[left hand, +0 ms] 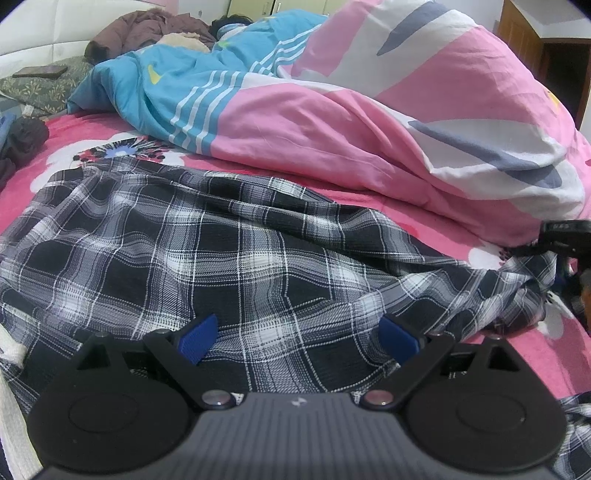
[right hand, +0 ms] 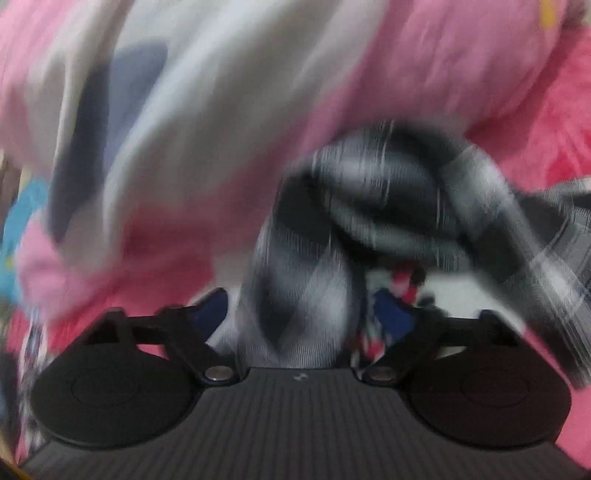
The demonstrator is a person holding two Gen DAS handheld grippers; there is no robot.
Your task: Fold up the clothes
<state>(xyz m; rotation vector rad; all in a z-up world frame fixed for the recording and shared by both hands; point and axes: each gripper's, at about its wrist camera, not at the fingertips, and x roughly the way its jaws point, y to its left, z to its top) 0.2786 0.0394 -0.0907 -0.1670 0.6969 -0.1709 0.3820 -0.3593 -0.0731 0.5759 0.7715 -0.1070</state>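
Note:
A black-and-white plaid shirt lies rumpled across the pink floral blanket. My left gripper hovers low over its near part, open, its blue pads wide apart with nothing pinched. At the right edge of the left wrist view, my right gripper has the shirt's far right corner drawn up to it. The right wrist view is blurred by motion: a bunch of plaid shirt runs between the fingers of the right gripper, which is shut on it.
A heaped pink, white and blue duvet fills the back of the bed right behind the shirt. Dark clothes lie at the left edge. A pillow with a flat dark object and a brown garment sit by the white headboard.

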